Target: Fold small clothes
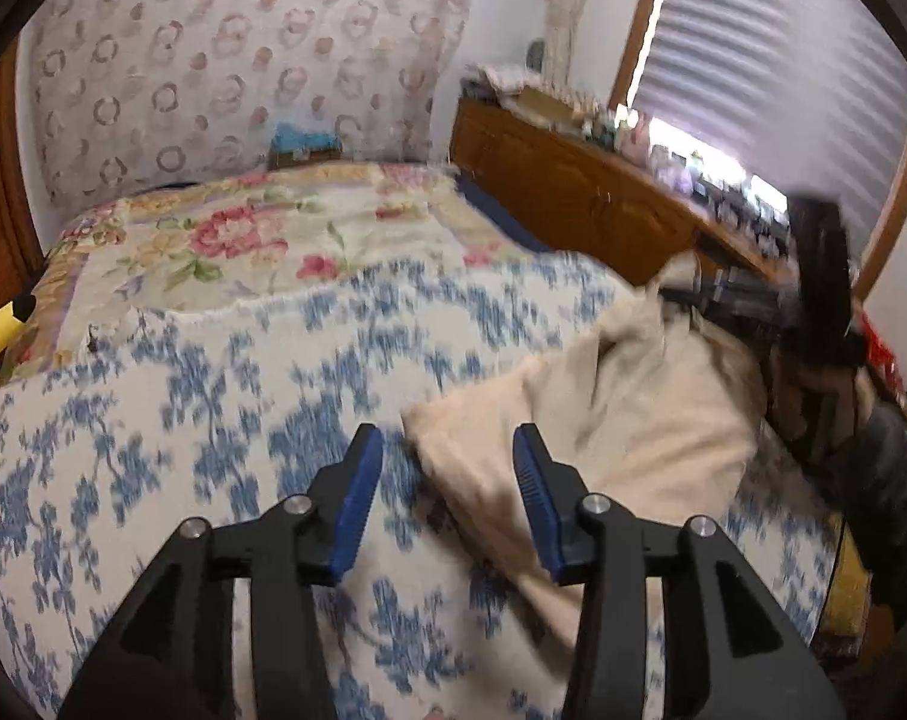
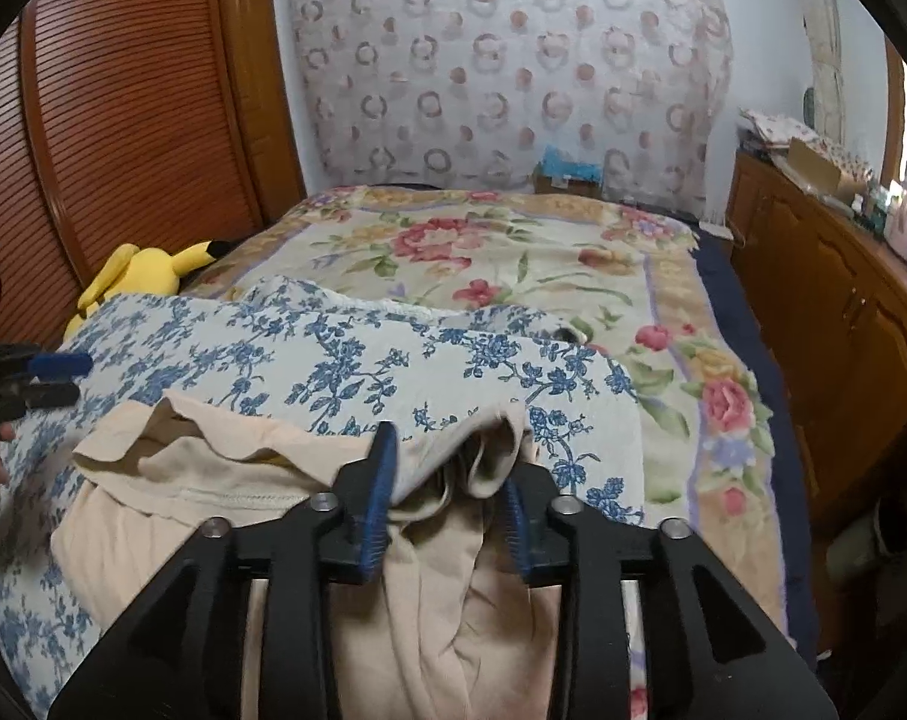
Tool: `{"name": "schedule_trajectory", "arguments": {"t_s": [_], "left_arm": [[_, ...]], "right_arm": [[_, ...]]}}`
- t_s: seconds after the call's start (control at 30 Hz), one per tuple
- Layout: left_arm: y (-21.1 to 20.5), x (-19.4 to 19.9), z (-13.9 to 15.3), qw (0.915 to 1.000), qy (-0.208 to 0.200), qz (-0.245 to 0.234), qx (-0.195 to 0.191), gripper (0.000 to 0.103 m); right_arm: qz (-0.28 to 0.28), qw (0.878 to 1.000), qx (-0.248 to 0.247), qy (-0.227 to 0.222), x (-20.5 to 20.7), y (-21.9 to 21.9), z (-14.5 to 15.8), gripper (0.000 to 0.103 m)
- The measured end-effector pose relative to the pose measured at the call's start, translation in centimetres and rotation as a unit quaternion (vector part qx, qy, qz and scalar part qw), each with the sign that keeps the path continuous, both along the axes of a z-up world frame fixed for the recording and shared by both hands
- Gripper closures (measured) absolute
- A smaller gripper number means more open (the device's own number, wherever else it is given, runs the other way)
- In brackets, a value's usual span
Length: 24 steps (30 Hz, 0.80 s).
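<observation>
A small beige garment (image 1: pixel 621 420) lies crumpled on the blue-flowered white quilt (image 1: pixel 183 420) on the bed. My left gripper (image 1: pixel 447 480) is open and empty, its blue pads just above the garment's near-left corner. In the right wrist view the beige garment (image 2: pixel 213 480) lies bunched over the quilt (image 2: pixel 363 360). My right gripper (image 2: pixel 447 492) is open, with a fold of the garment draped between its pads. The left gripper (image 2: pixel 51 378) shows at the far left edge of that view. The right gripper (image 1: pixel 825 276) shows blurred at the right of the left wrist view.
A rose-patterned blanket (image 2: pixel 513 252) covers the far half of the bed. A yellow plush toy (image 2: pixel 147 276) lies at the bed's left edge by a wooden slatted door (image 2: pixel 93 120). A wooden cabinet (image 2: pixel 843 300) with clutter runs along the right, under a window with blinds (image 1: pixel 783 60).
</observation>
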<state>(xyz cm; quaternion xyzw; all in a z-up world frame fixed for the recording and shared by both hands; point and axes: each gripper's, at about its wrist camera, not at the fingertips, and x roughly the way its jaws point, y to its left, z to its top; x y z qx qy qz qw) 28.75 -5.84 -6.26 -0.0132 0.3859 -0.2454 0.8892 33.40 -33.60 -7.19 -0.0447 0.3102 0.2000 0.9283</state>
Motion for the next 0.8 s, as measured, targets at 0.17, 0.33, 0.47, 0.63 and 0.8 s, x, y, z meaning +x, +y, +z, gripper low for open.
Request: {"name": "schedule_trajectory", "arguments": {"t_s": [0.17,0.33,0.47,0.63,0.8], "left_arm": [[-0.2,-2.3,-1.6,0.9996,0.023,-0.012,0.011,0.058],[0.0,-3.9,-2.3,0.9988,0.034,-0.024,0.024,0.058],[-1.1,-2.8,-2.6,0.9983,0.034,-0.026,0.041,0.058],[-2.4,0.3,-2.4,0.9982,0.025,-0.024,0.049,0.058],[-1.7,4.2,-2.7,0.9981,0.016,0.031,0.051,0.058]], "right_arm": [[0.003,1.0,-0.009,-0.008,-2.4,-1.1,1.2,0.042],[0.031,0.999,-0.029,0.013,-4.3,-1.1,0.7,0.042],[0.045,0.996,-0.065,0.047,-3.9,-0.2,-1.5,0.042],[0.042,0.995,-0.063,0.059,-1.2,0.3,-2.0,0.042],[0.049,0.995,-0.059,0.065,2.5,0.8,-1.8,0.042]]}}
